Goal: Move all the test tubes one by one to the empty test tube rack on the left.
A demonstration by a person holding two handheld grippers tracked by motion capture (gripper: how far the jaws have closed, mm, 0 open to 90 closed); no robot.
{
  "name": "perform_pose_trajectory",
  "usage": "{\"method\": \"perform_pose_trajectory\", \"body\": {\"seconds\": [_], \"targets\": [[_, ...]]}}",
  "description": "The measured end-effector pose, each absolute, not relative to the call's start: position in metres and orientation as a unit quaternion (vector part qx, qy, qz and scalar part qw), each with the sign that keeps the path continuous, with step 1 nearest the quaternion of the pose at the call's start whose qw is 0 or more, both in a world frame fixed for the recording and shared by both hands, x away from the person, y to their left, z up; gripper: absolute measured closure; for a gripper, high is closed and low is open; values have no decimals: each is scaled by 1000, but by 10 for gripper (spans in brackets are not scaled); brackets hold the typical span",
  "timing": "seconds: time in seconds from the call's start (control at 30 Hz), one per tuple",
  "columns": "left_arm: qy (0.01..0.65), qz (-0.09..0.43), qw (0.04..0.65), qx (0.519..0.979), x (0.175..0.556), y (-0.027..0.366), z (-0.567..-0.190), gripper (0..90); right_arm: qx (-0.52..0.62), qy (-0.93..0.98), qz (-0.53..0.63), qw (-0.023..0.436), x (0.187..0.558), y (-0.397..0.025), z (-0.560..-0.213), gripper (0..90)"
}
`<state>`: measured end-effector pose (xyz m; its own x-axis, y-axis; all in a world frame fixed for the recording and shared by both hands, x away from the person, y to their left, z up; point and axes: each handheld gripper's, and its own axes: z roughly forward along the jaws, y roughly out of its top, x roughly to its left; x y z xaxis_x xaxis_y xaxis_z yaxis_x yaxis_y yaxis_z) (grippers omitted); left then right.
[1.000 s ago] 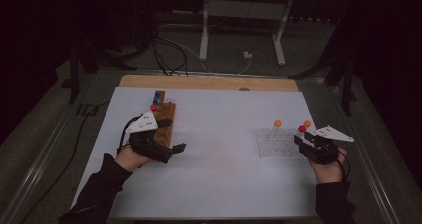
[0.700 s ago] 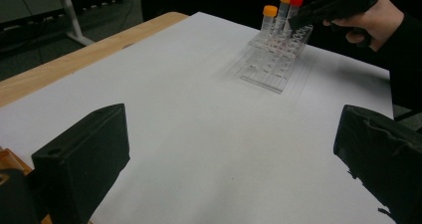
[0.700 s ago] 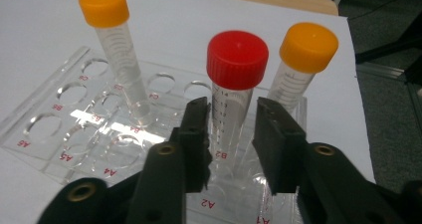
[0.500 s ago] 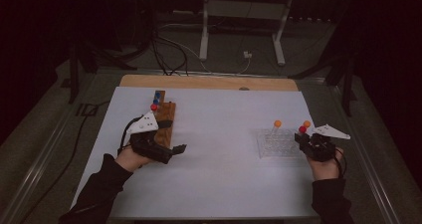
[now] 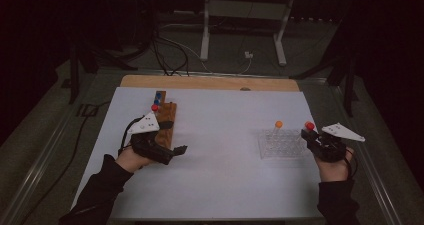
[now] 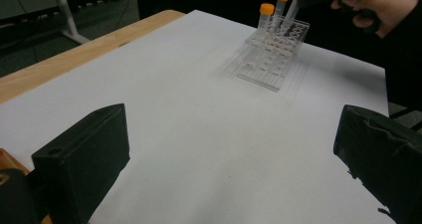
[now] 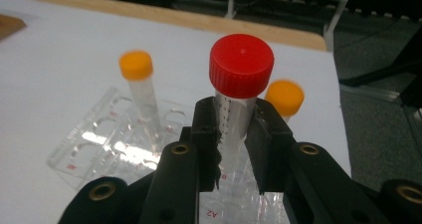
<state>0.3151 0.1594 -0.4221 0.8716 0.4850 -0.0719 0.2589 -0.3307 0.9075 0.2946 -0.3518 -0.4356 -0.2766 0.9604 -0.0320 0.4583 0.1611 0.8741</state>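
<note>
My right gripper [image 7: 234, 122] is shut on a clear tube with a red cap [image 7: 241, 64] and holds it upright over the near right part of a clear plastic rack [image 7: 109, 144]. Two orange-capped tubes [image 7: 136, 64] stand in that rack. In the high view the right gripper [image 5: 307, 134] is at the right end of the rack [image 5: 281, 144], with the red cap [image 5: 309, 126] above it. My left gripper [image 5: 172, 137] rests open by a wooden block [image 5: 167, 116]; its jaws [image 6: 229, 169] stand wide apart with nothing between them.
The wooden block carries a red-capped tube [image 5: 154, 107] and blue-capped ones [image 5: 158, 96]. White paper [image 5: 225, 135] covers the table, with a bare wooden strip [image 5: 210, 82] along the far edge. Cables and a metal stand [image 5: 240, 30] lie on the floor beyond.
My right gripper has edged slightly to the right with the red-capped tube, which now covers the second orange cap in the high view. The left gripper has stayed put.
</note>
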Motion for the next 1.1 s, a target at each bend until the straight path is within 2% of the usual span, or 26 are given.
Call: {"method": "perform_pose_trajectory", "body": {"seconds": [0.4, 0.73, 1.1], "targets": [[228, 105, 533, 808, 314, 158, -419, 21, 476, 703, 415, 328, 282, -336, -414, 748], [220, 97, 535, 810, 312, 152, -418, 21, 431, 733, 438, 291, 277, -304, -408, 748], [204, 82, 534, 816, 312, 138, -417, 26, 389, 770, 443, 245, 279, -262, -421, 748]]}}
